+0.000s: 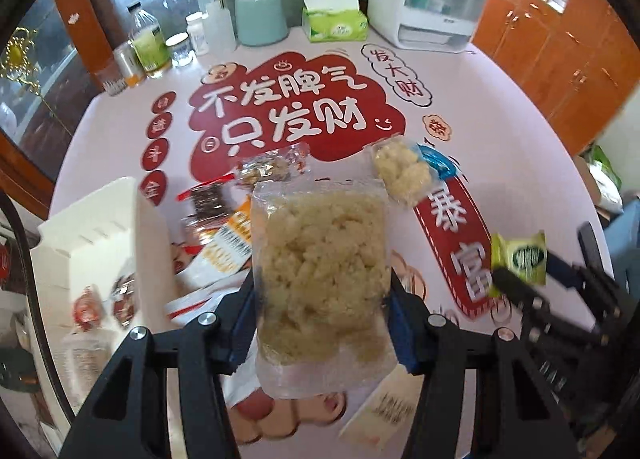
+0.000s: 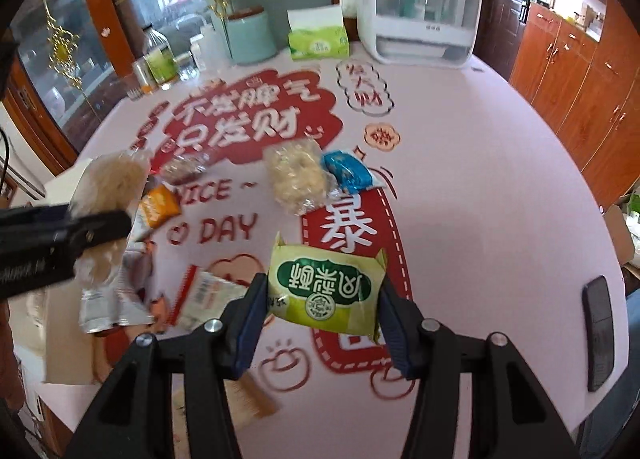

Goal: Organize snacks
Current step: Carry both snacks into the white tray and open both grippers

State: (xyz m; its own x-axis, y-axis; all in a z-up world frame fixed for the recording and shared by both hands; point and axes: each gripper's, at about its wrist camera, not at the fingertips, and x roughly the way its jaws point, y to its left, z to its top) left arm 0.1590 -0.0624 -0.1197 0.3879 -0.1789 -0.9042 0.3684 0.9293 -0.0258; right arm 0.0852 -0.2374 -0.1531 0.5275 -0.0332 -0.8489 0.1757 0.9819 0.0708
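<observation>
We see the left gripper [image 1: 322, 299] clamped on a clear bag of pale crumbly snack [image 1: 320, 275], centre of the left wrist view; both blue pads press the bag's sides and the bag hangs off the table. In the right wrist view that same bag [image 2: 106, 211] shows blurred at left centre, with the left gripper's black finger across it.

The right gripper [image 2: 322, 291] is closed on a green-and-yellow packet [image 2: 326, 291], lower centre of the right wrist view, pads on both edges, packet lifted above the table. The same packet [image 1: 520, 263] sits at the right edge of the left wrist view.

The table [image 2: 500, 199] is pink with red printed characters. On it, centre of the right wrist view, lies a second clear bag of pale snack [image 2: 298, 177] touching a blue packet [image 2: 348, 173] on its right. Left of centre we see an orange packet [image 2: 158, 207], a brown wrapped bar [image 2: 184, 169] above it, and silver wrappers [image 2: 108, 307] lower left.

A white bin [image 1: 92, 235] stands at the left of the left wrist view, with red-wrapped snacks [image 1: 86, 313] inside.

Along the top: a teal jar [image 2: 250, 37], a green tissue box [image 2: 318, 41], a white appliance [image 2: 420, 11], bottles [image 2: 160, 55] at upper left. A dark phone-like slab [image 2: 598, 333] lies at lower right.
</observation>
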